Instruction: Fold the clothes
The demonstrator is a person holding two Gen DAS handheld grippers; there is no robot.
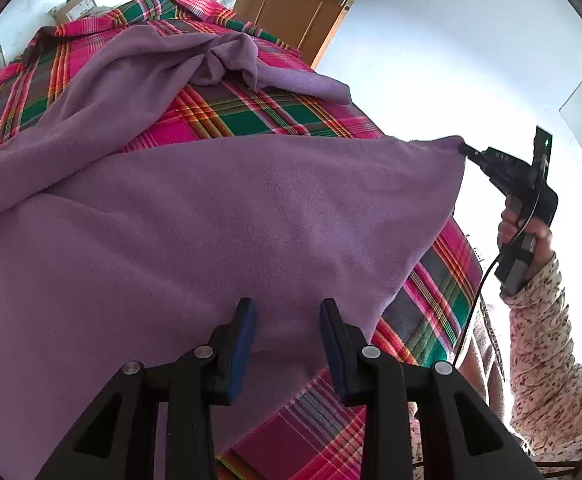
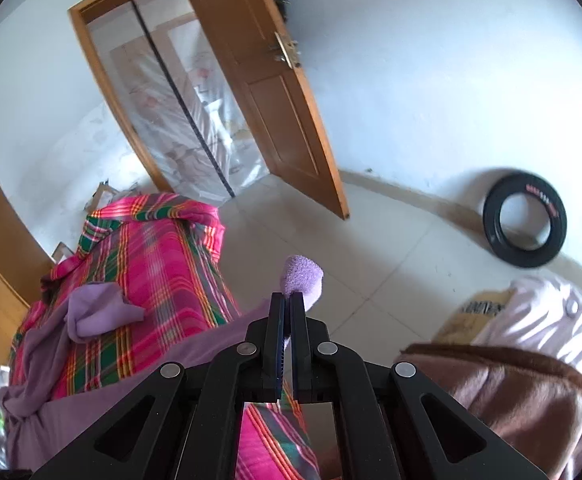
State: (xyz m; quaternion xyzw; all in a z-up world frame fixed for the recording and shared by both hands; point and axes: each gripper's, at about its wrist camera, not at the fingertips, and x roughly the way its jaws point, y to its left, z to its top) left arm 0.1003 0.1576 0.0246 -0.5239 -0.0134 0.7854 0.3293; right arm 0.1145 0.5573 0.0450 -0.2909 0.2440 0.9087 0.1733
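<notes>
A purple fleece garment lies spread over a bed covered in a pink and green plaid sheet. Its far part is bunched into a crumpled sleeve. My left gripper is open, its blue-padded fingers wide apart just over the garment's near edge. My right gripper is shut on a corner of the garment, which sticks out past the fingertips. In the left wrist view the right gripper holds that corner up to the right, stretching the cloth, with a hand in a floral sleeve on its handle.
An open wooden door and a plastic-draped doorway stand beyond the bed. A black tyre leans on the wall. A brown blanket, a pale garment and a cardboard box lie at right on the tiled floor.
</notes>
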